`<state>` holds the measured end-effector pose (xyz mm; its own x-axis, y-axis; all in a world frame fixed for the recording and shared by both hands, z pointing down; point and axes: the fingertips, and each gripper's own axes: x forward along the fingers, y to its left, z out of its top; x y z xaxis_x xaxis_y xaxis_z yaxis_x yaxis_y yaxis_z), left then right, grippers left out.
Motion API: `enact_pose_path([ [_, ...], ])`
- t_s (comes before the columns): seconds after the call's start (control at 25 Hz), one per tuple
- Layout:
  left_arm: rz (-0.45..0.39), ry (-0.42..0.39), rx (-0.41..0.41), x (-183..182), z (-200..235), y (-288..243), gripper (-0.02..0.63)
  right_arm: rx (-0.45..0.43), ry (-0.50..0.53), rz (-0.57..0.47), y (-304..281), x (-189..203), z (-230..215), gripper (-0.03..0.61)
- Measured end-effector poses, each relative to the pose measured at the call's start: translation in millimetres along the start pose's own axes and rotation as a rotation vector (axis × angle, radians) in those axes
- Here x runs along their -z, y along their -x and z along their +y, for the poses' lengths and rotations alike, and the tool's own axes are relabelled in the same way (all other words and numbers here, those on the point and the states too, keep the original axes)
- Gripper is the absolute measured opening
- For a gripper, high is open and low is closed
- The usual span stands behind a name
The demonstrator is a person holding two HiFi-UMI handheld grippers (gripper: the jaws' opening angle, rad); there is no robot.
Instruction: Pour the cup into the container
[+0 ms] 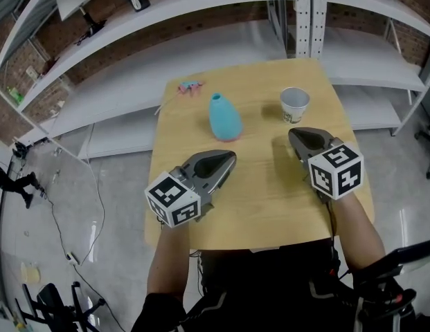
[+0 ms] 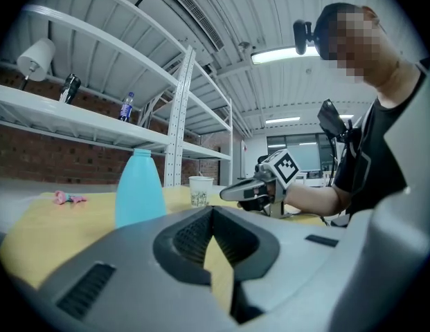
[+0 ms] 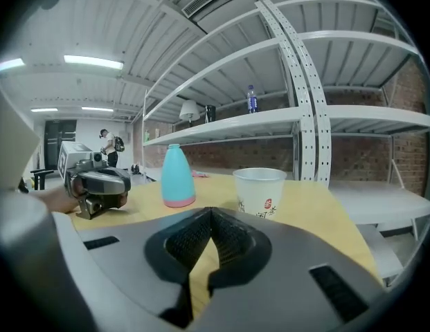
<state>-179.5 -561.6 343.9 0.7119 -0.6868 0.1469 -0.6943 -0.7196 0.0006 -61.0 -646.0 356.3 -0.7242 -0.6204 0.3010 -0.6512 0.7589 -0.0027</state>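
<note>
Head view — cup (image 1: 295,105) free; gripper views alone — left gripper (image 2: 213,211), right gripper (image 3: 211,212): fingers clenched, empty

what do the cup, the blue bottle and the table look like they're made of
Cup: probably paper, matte white with a small print and a rolled rim; thin plastic is possible.
Bottle: looks like smooth opaque plastic, turquoise with a pink base band; glazed ceramic can't be ruled out.
Table: light wood or wood-look laminate, faint grain, low sheen.
</note>
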Motion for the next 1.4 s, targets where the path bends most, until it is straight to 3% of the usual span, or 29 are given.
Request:
enact_pose_path([
  [0.36,0.009,0.015,-0.067,0.4,3.6,-4.5,0.002,-0.017,-0.008,0.002,-2.4,2.7,-5.9,0.002],
  [0.56,0.005,0.003,-0.158,-2.8,-24.6,13.9,0.002,0.0,0.004,-0.04,11.8,-8.1,-5.4,0.002],
  [0.72,-0.017,0.002,-0.165,-9.0,-74.0,37.3,0.002,-0.012,0.002,-0.111,66.2,-22.1,19.9,0.002],
  [0.92,-0.083,0.015,-0.198,-20.2,-143.5,80.8,0.002,-0.008,0.016,-0.21,158.4,-26.8,81.8,0.002],
  [1.4,-0.096,-0.019,-0.155,-14.6,-360.3,183.8,0.002,0.027,-0.015,-0.171,360.7,62.3,231.4,0.002],
])
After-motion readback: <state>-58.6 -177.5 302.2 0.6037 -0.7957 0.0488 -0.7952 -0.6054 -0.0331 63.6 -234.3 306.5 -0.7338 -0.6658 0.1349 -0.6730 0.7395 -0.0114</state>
